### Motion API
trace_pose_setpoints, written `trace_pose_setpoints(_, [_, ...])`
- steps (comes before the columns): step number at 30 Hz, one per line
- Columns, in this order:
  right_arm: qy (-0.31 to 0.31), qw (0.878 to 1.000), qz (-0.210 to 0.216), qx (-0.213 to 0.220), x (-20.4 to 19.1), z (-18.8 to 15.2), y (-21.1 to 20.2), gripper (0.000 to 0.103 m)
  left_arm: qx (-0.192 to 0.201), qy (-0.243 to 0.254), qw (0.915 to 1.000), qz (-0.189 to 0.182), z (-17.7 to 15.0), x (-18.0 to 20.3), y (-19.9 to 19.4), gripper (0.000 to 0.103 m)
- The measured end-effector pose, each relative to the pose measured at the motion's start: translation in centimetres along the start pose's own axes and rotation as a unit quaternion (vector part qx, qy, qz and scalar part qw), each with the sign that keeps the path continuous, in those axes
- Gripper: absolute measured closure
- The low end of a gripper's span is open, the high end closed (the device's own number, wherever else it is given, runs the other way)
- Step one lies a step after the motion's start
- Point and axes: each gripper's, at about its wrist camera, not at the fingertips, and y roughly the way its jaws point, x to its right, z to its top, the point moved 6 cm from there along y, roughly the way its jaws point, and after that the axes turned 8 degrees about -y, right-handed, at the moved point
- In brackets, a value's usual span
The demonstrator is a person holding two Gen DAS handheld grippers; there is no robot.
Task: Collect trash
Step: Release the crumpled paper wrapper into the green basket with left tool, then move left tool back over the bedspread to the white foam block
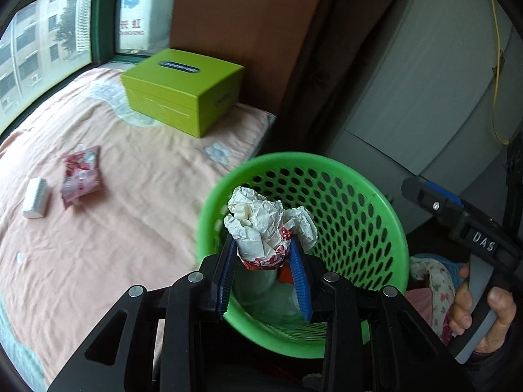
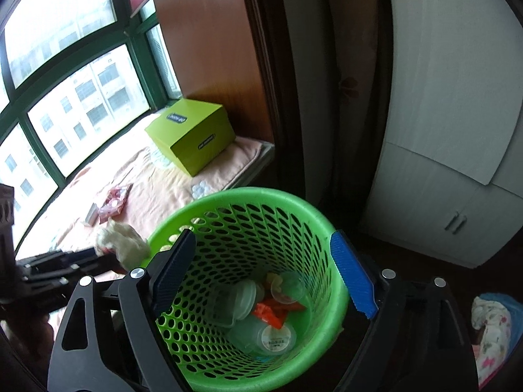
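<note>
1. Hovering at the green basket (image 1: 376,228), we risk knocking its rim.
2. Our left gripper (image 1: 263,261) pinches the crumpled paper (image 1: 261,222) over the basket's near rim; releasing early drops it outside.
3. Our right gripper (image 2: 261,274), jaws spread, empty, above the basket, could block it.

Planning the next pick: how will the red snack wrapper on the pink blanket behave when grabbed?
The red snack wrapper looks puffy and creased, so it will probably crumple between the fingers. It seems light for its size and may slide on the soft pink blanket if nudged. Its glossy film could be slippery.
</note>
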Motion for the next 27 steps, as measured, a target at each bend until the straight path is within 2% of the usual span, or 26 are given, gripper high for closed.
trace_pose_setpoints(5, [0.019, 1.000, 0.010, 0.002, 0.8, 0.0, -0.3, 0.018, -0.014, 0.009, 0.9998, -0.008, -0.6, 1.5, 1.1, 0.065])
trace_pose_setpoints(9, [0.027, 1.000, 0.013, 0.002, 1.1, -0.1, -0.4, 0.018, -0.017, 0.015, 0.9997, -0.011, -1.0, 2.1, 1.2, 0.051])
trace_pose_setpoints(14, [0.024, 1.000, 0.020, 0.002, 0.6, 0.0, -0.3, 0.018, -0.015, 0.014, 0.9998, -0.009, -1.1, 1.9, 0.9, 0.050])
trace_pose_setpoints(26, [-0.010, 0.998, 0.059, -0.004, -3.9, 1.3, 1.2, 0.017, 0.021, -0.031, 0.9979, 0.053, 0.3, -4.4, -1.7, 0.046])
trace_pose_setpoints(27, [-0.015, 0.998, 0.063, -0.005, -4.5, 1.4, 1.4, 0.017, 0.024, -0.037, 0.9972, 0.060, 0.4, -5.3, -2.0, 0.043])
